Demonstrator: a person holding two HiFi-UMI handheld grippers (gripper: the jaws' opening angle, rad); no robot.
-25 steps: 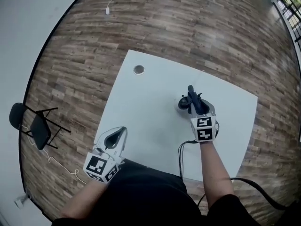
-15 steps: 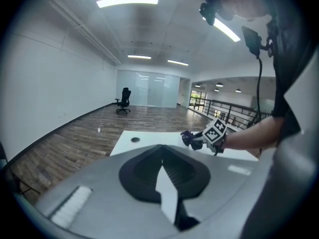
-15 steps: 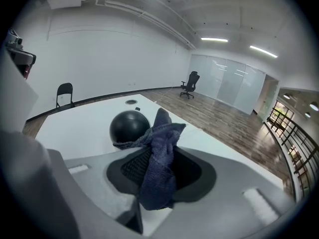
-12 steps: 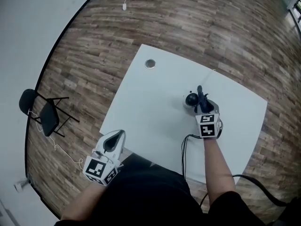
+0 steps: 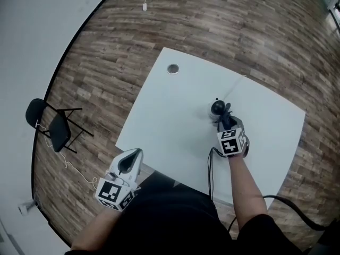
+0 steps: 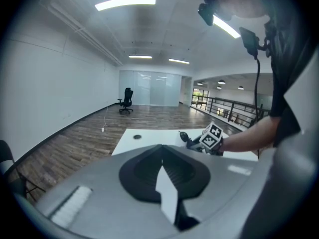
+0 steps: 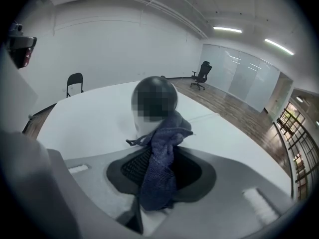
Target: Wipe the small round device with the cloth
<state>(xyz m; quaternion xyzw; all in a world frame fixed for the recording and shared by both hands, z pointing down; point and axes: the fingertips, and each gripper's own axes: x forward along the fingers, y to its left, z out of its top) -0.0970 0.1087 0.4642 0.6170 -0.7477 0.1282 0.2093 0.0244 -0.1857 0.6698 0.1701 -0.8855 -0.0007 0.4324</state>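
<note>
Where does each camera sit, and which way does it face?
Head view: on the person's head, facing steeply down at the white square table; both forearms, left gripper and right gripper show.
Left gripper view: by the table's near edge, looking across it; own shut jaws, right forearm show.
Right gripper view: over the table, facing the small round dark device; jaws clamp the dark blue cloth.
Shared: all show the table.

White table [image 5: 164,121] is standing on wooden floor [image 5: 223,20]; 1 round grommet [image 5: 172,68] is sitting near its far corner. 1 black folding chair [image 5: 50,129] is standing by the wall; 1 office chair [image 6: 126,99] is standing far off.
</note>
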